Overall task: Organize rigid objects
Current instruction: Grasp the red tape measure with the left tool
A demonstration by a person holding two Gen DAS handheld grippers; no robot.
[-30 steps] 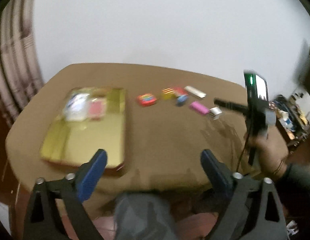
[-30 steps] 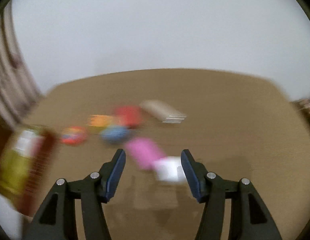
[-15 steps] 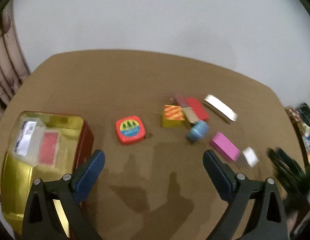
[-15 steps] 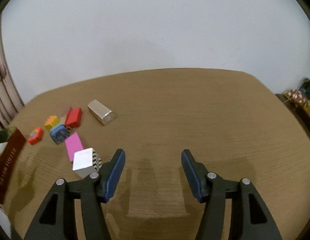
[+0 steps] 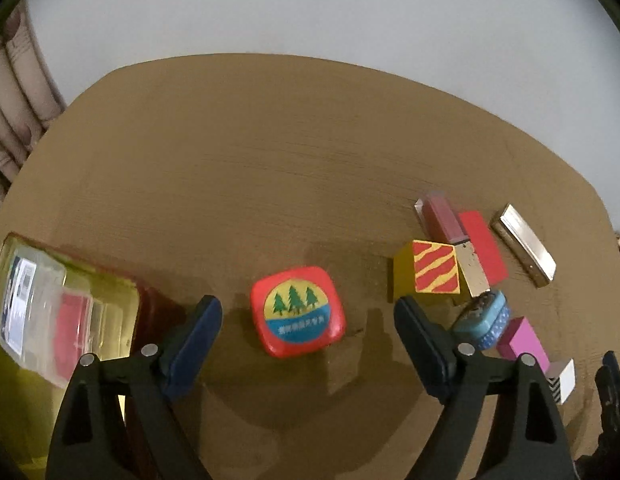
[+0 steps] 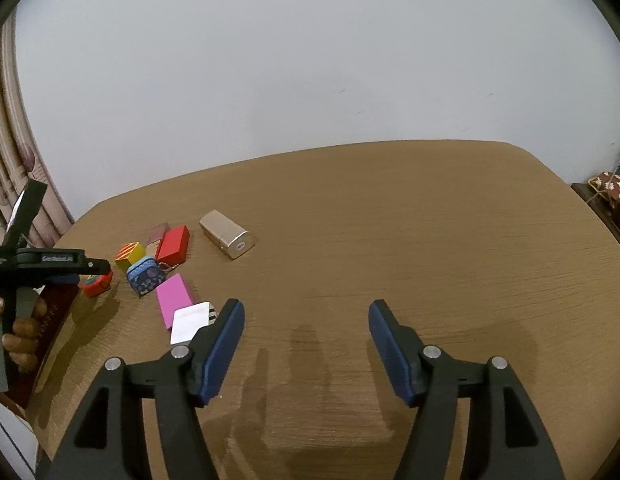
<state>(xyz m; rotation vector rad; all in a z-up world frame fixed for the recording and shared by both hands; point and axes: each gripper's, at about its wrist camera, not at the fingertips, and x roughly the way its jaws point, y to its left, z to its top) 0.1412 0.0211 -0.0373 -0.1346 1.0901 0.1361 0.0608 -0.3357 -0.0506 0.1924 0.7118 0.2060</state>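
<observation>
My left gripper (image 5: 307,312) is open, its jaws on either side of a red square tin with a tree emblem (image 5: 297,311) on the brown table (image 5: 269,160). To its right lie a yellow block with red stripes (image 5: 428,272), a red block (image 5: 482,253), a blue tin (image 5: 482,316), a pink block (image 5: 524,340), a white block with black stripes (image 5: 562,376) and a silver box (image 5: 524,245). A gold tin box (image 5: 49,320) at the left holds a clear case and a red item. My right gripper (image 6: 305,322) is open and empty above bare table, right of the white block (image 6: 191,320).
The left hand-held gripper shows in the right wrist view (image 6: 49,264) over the red tin (image 6: 97,285). A curtain (image 6: 13,184) hangs left of the table. Clutter sits on a stand (image 6: 610,192) beyond the table's right edge. A white wall is behind.
My left gripper has moved forward and down so that the red tree tin now lies between its jaws. My right gripper has barely moved in the last half second.
</observation>
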